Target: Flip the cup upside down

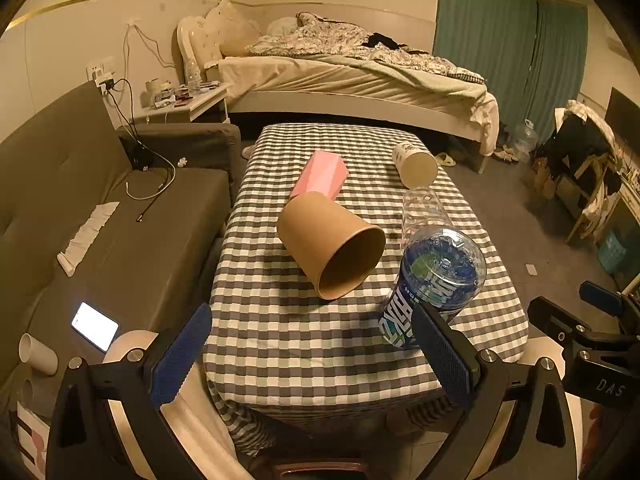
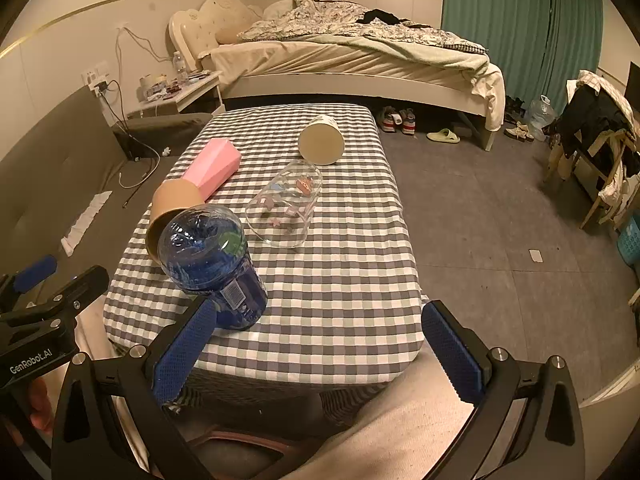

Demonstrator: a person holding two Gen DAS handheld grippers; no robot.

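— Cups on the table?
— Blue plastic cup (image 2: pixel 212 268), bottom up, at the near edge. Brown paper cup (image 1: pixel 330 246) on its side just behind. Glass (image 2: pixel 286 208) lying mid-table. White cup (image 2: pixel 322 144) and pink box (image 2: pixel 214 170) toward the far edge.
— Grippers?
— Left gripper (image 1: pixel 312 354) and right gripper (image 2: pixel 316 350): jaws wide apart, holding nothing.

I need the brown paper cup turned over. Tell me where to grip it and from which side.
Grip the brown paper cup across its side wall, midway along. It lies on its side with the open mouth facing the near edge, so bring the left tool down from above, fingers straddling the body. The blue cup crowds its right.
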